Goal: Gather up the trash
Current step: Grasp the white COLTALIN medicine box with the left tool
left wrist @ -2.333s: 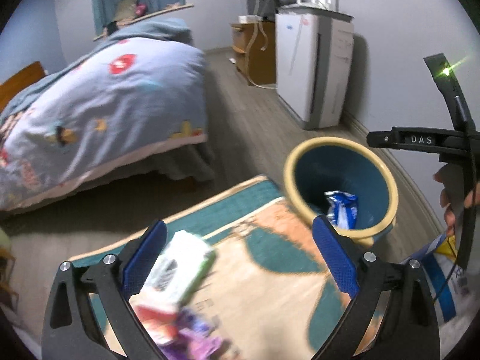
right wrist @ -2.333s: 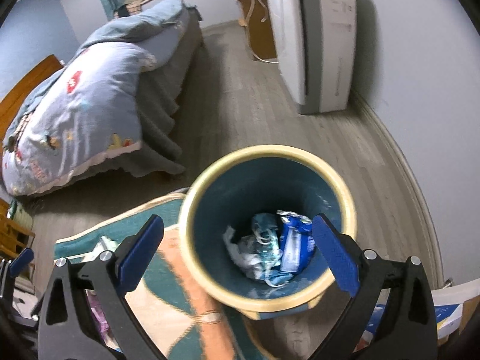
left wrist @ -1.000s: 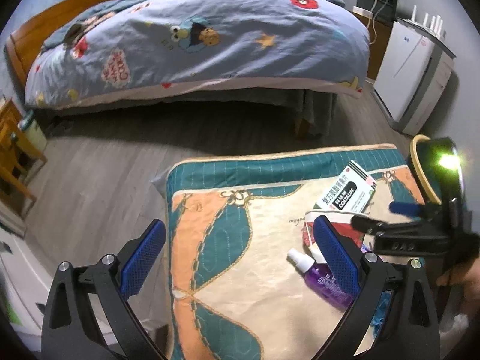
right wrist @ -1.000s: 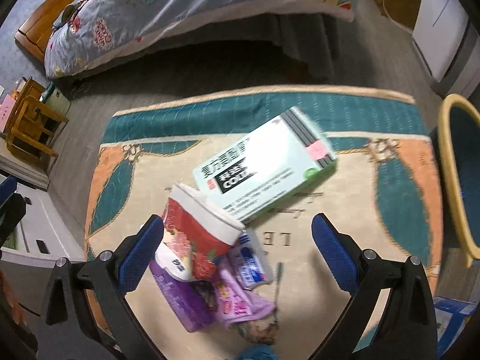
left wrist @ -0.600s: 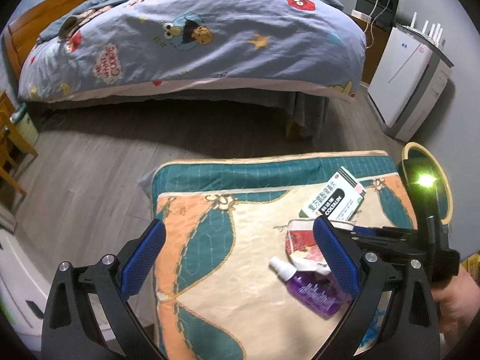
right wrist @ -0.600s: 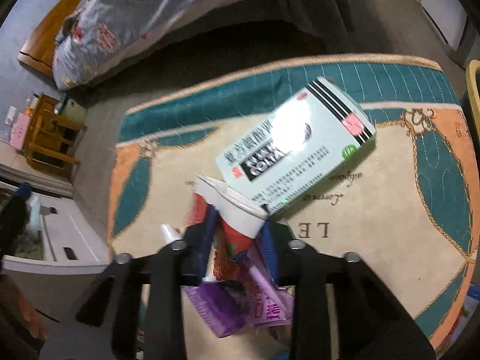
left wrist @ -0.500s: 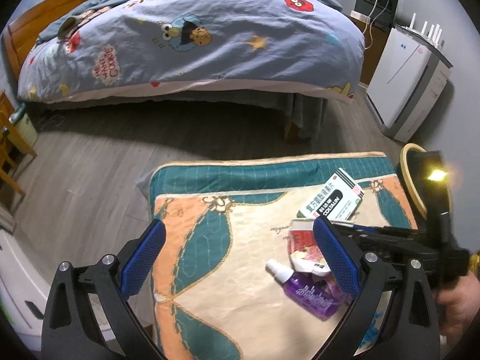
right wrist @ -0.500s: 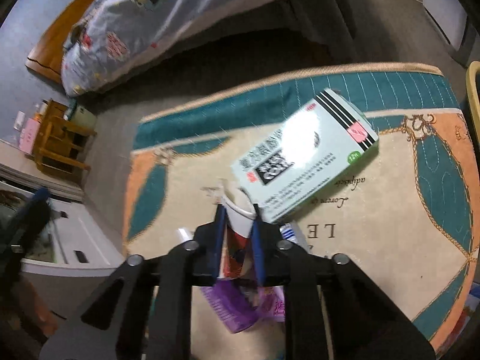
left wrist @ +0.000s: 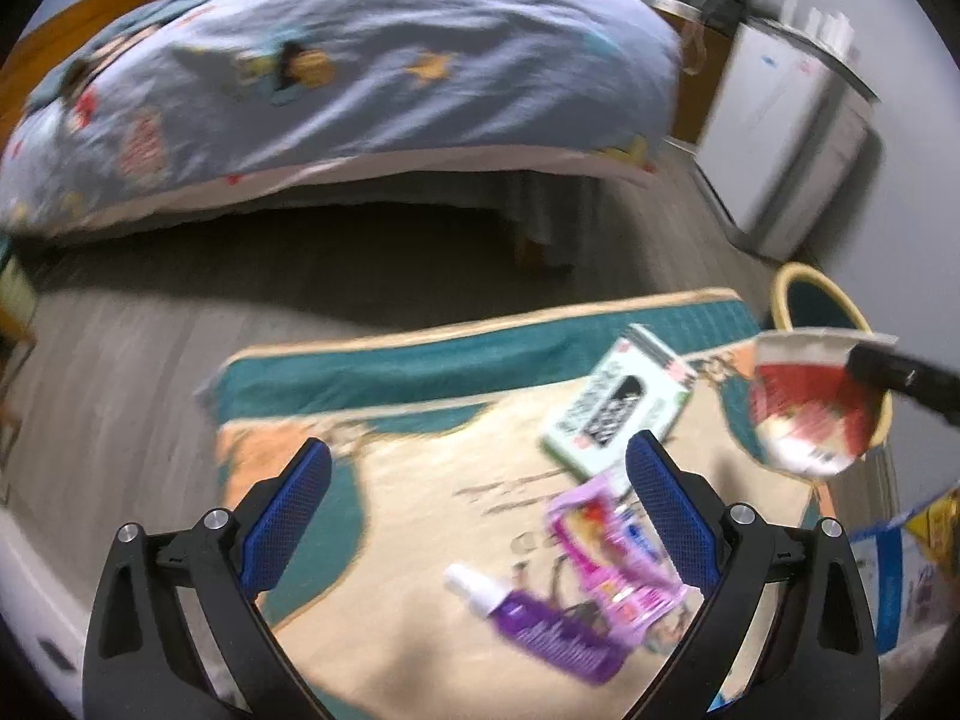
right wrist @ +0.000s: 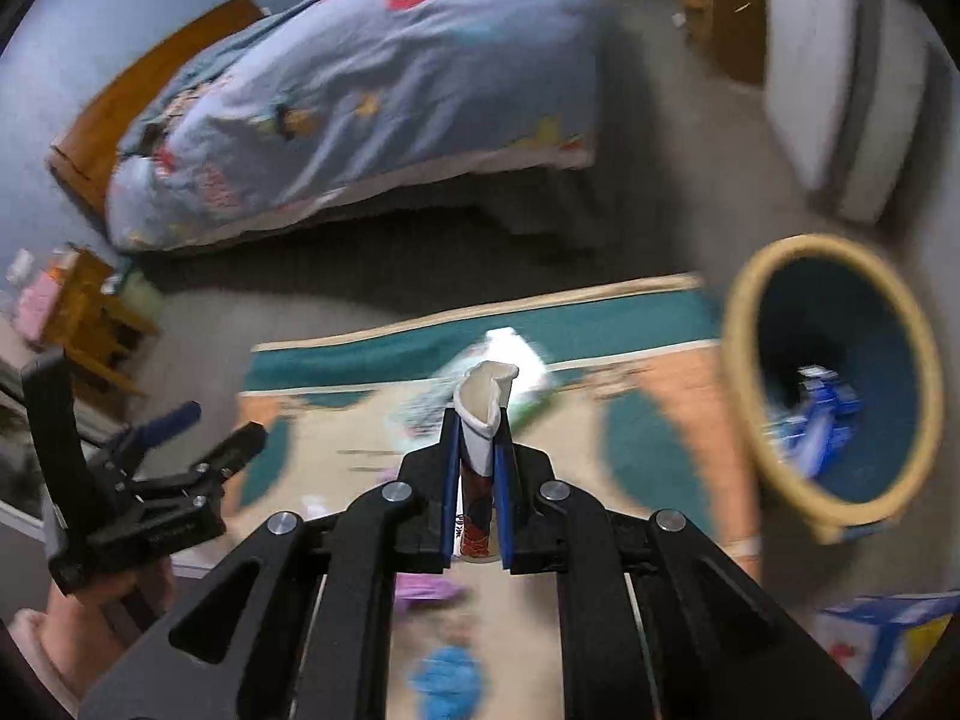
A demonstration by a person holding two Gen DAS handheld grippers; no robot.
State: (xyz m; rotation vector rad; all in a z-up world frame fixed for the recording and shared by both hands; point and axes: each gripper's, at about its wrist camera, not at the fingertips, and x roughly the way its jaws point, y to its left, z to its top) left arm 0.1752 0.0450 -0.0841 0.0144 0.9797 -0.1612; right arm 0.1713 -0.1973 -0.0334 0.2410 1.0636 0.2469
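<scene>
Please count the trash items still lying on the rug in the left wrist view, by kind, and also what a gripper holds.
Boxes: 1, white-green box
Bottles: 1, purple spray bottle
Wrappers: 1, pink wrapper
Cups: 1, red-white cup, held by right gripper
Total: 4

Both fisheye views are showing a dim room under flat, cool light, with black corners and lines bowing hard toward the rims. Motion blur is smearing nearly everything: the bed (left wrist: 336, 78) and rug (left wrist: 420, 480) are reading soft, and the medicine box (right wrist: 480, 372) is dissolving into a pale streak in the right wrist view. Only each tool's own black frame is staying sharp. A deep shadow is pooling under the bed.
</scene>
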